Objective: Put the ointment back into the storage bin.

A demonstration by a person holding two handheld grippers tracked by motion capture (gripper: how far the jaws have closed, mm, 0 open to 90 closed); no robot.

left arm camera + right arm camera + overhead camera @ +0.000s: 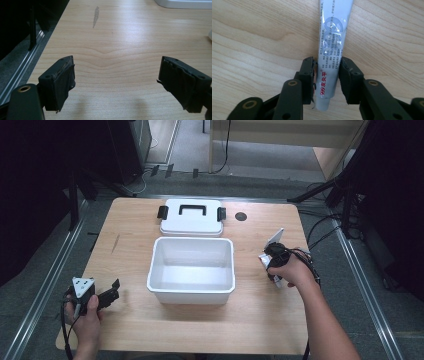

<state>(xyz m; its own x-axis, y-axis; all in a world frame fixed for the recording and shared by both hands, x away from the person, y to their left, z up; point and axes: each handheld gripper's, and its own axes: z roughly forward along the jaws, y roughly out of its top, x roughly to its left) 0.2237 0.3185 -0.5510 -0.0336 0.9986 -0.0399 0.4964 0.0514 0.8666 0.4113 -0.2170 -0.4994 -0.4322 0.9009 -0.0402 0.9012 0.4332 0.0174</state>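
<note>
Wooden counter (125, 245): our right hand-held gripper (327, 75) clamps the tube (332, 50) lengthwise, right of the bin (191, 270) (left hand-held gripper (117, 82) open, empty).

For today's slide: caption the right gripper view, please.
Right gripper clamps a white tube above the wooden table.

Lab-like recording space: wooden table (130, 220), tripod legs (320, 190), floor cables (325, 227).

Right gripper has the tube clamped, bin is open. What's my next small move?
Probably lift the right gripper a little and carry the tube left toward the open white bin. The jaws already press both sides of the tube, the bin stands empty, and its lid lies behind it, out of the path.
</note>
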